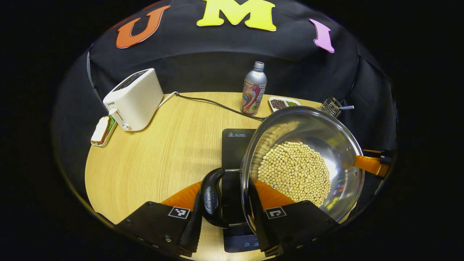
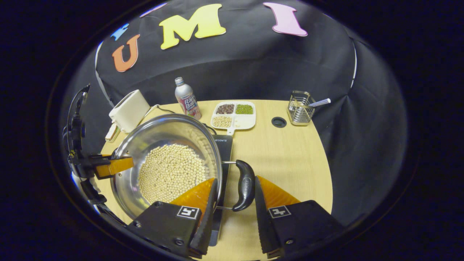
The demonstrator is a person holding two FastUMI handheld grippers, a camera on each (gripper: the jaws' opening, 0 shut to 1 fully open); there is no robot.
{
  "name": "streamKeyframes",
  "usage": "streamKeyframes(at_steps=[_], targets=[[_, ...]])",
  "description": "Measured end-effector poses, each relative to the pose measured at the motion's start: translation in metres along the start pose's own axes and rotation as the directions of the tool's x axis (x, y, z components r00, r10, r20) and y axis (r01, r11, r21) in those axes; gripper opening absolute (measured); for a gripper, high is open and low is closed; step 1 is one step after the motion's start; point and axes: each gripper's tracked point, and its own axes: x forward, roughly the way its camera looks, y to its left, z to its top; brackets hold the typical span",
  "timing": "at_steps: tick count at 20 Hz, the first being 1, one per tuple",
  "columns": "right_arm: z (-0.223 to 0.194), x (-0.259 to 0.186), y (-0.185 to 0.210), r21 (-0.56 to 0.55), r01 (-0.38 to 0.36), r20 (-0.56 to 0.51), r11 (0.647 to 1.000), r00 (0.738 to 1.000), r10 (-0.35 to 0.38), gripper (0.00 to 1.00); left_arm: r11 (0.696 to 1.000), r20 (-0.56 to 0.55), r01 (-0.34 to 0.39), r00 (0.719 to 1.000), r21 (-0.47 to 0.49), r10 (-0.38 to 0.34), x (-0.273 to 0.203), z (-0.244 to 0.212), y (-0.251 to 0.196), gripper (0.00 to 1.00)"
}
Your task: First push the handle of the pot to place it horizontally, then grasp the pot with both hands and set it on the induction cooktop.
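Note:
A steel pot (image 1: 337,145) half full of pale beans hangs tilted over the black induction cooktop (image 1: 235,145). I cannot tell whether it touches the cooktop. My left gripper (image 1: 224,185) clamps one side of the pot, with one finger outside the black handle (image 1: 213,197) and the other inside the pot wall. My right gripper (image 2: 235,179) clamps the opposite black handle (image 2: 245,185) of the pot (image 2: 163,134) the same way. Across the pot, the left gripper view shows the right gripper (image 1: 371,165) and the right gripper view shows the left gripper (image 2: 110,166). The cooktop (image 2: 223,143) pokes out past the rim.
On the round wooden table (image 1: 163,156) stand a white toaster (image 1: 134,99) with its cable (image 1: 214,103), a dish with bread (image 1: 103,130), a metal bottle (image 1: 253,88), a divided dish of beans (image 2: 233,114), a wire holder (image 2: 301,107) and a cable hole (image 2: 278,122).

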Motion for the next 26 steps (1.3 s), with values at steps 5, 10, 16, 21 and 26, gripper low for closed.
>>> streamKeyframes(at_steps=[5, 10, 16, 21, 26], targets=[[0.0, 0.011, 0.002, 0.001, -0.006, -0.019, 1.0, 1.0, 0.006, 0.53, 1.0, -0.014, -0.011, 1.0, -0.01, 0.01, 0.007, 0.0, 0.002, 0.6], [0.001, 0.016, 0.006, 0.001, -0.005, -0.03, 1.0, 1.0, 0.005, 0.53, 1.0, -0.023, -0.011, 1.0, -0.015, 0.011, 0.014, -0.002, 0.004, 0.6], [-0.006, 0.022, 0.003, 0.008, 0.006, -0.055, 1.0, 0.998, -0.006, 0.53, 1.0, -0.039, -0.005, 0.999, -0.016, 0.004, 0.025, -0.005, 0.002, 0.6], [-0.009, 0.024, 0.001, 0.017, -0.004, -0.056, 1.0, 0.998, 0.005, 0.53, 1.0, -0.023, 0.008, 1.0, -0.022, -0.008, 0.024, -0.007, 0.003, 0.6], [-0.012, 0.025, 0.001, 0.023, -0.005, -0.068, 1.0, 0.998, 0.006, 0.53, 1.0, -0.025, 0.017, 1.0, -0.013, -0.018, 0.025, -0.006, 0.002, 0.6]])
